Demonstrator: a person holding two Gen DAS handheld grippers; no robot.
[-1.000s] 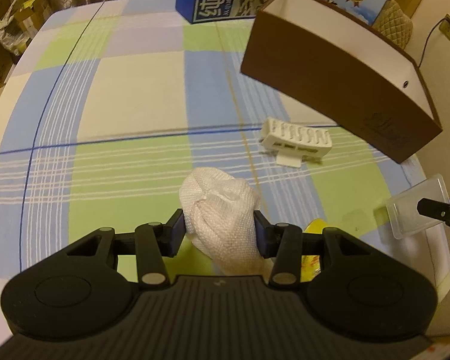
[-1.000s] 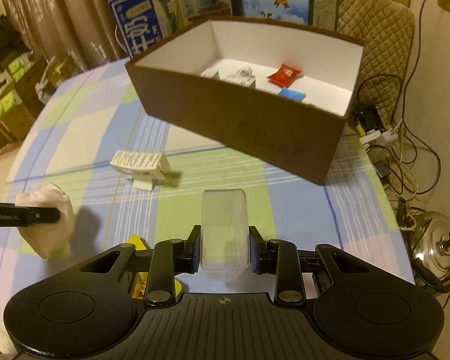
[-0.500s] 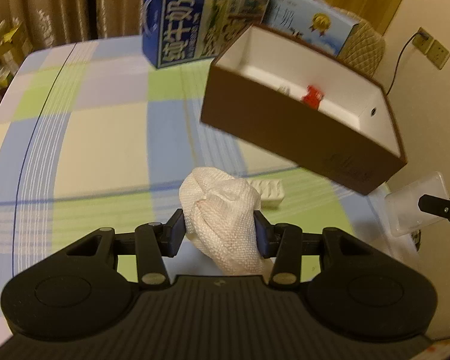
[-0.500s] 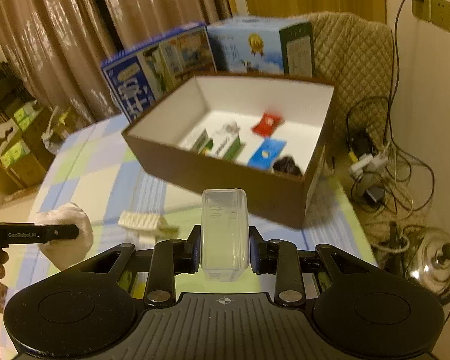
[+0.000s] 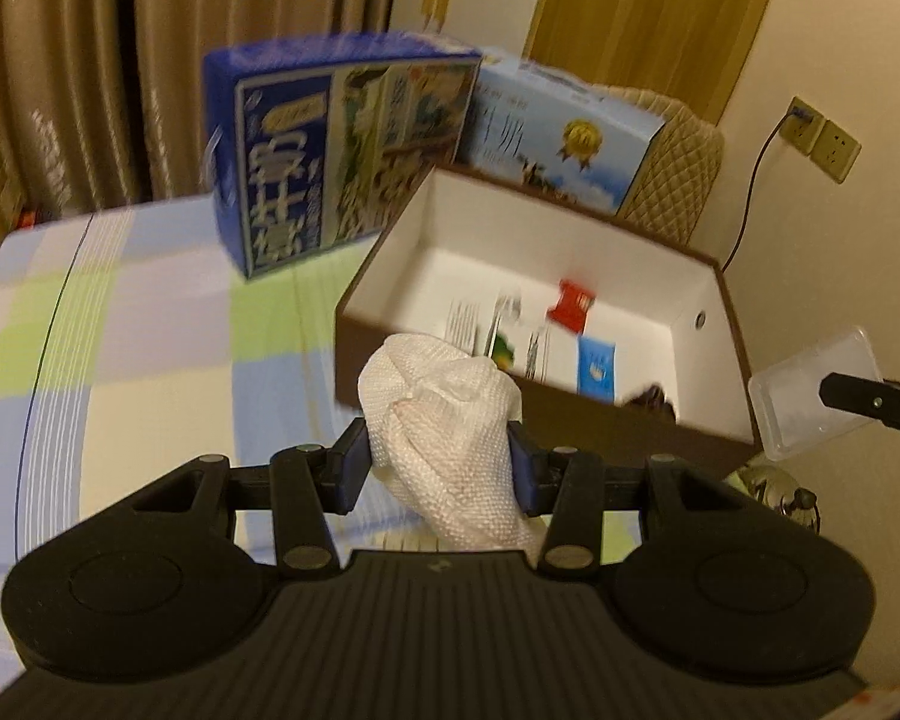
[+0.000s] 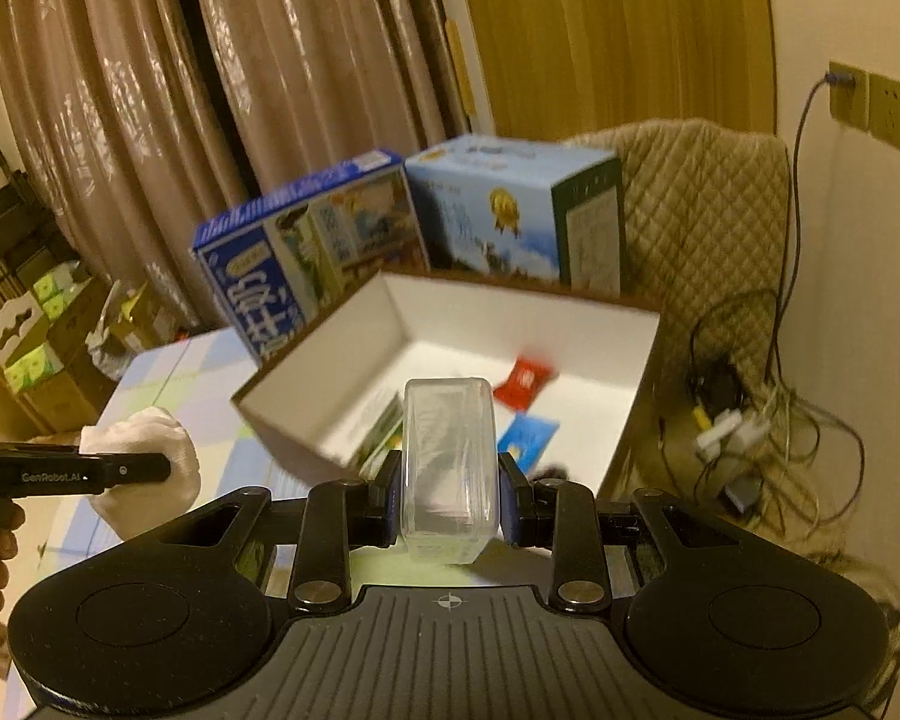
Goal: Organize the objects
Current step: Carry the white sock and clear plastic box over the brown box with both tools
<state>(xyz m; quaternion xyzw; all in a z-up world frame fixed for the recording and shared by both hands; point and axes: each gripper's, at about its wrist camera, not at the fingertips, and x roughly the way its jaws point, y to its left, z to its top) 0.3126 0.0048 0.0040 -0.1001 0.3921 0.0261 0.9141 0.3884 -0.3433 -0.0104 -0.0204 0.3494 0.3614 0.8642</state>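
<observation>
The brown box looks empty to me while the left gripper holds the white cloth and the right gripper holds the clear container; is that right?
Not quite: the brown box is not empty. The right wrist view shows a red packet and a blue packet inside. The left gripper does hold the white cloth, the right gripper the clear container.

- The left gripper (image 6: pixel 168 468), seen from the right wrist camera well to the left of the right gripper (image 6: pixel 450 498), carries small pale lettering on its black finger that reads "GenRobot.AI".
- The dark blue carton (image 6: pixel 306 252), beyond the claw and up to its left, bears large white Chinese characters on its side; they are too blurred to read surely.
- The light blue carton (image 6: pixel 510 210), beyond the claw and just beside the dark one, shows a gold medal-like seal (image 6: pixel 504 207) and a panel of fine print on its end face, neither legible.
</observation>
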